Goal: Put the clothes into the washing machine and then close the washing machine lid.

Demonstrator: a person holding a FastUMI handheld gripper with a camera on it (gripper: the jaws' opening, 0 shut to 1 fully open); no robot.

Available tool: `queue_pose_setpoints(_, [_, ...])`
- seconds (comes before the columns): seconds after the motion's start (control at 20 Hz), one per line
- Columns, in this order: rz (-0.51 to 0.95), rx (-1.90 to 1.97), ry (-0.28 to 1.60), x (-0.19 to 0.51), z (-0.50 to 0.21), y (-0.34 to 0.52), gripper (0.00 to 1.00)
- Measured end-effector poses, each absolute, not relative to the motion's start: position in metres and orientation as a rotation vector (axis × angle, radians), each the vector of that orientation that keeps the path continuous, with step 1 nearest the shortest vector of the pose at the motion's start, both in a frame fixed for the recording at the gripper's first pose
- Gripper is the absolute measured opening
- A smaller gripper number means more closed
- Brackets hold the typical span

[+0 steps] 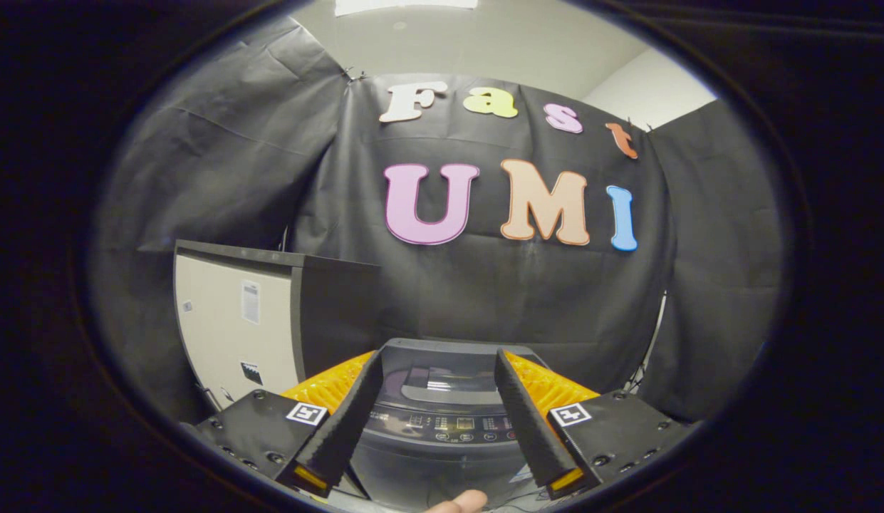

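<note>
Left of the washer (442, 420) stands a pale cabinet (231, 331) with a dark top and dark side, close against the black cloth wall (555, 299). The washer itself sits just ahead of me, seen between my two fingers: a dark top-loader with its lid (442, 374) down flat, a handle recess in the lid, and a control strip (456, 426) along the front edge nearest me. With the lid down I cannot tell what is in the tub, and I see no clothes near the washer.

My gripper (442, 370) hangs level, a little above the washer's front edge and aimed over its top at the wall. My fingers (345, 420) are spread wide, one over each front corner of the washer, with nothing between them and neither touching it.

Below the washer's front, under the gap between my fingers, a fingertip (459, 502) of the hand carrying me pokes up.
</note>
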State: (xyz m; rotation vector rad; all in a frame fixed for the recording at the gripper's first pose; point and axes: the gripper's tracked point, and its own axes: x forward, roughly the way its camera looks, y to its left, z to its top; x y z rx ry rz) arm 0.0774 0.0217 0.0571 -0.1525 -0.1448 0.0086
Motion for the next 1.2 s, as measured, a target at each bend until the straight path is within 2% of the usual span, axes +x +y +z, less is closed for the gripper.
queue_pose_setpoints(1.2, [0.017, -0.123, -0.199, 0.091, 0.061, -0.012, 0.98])
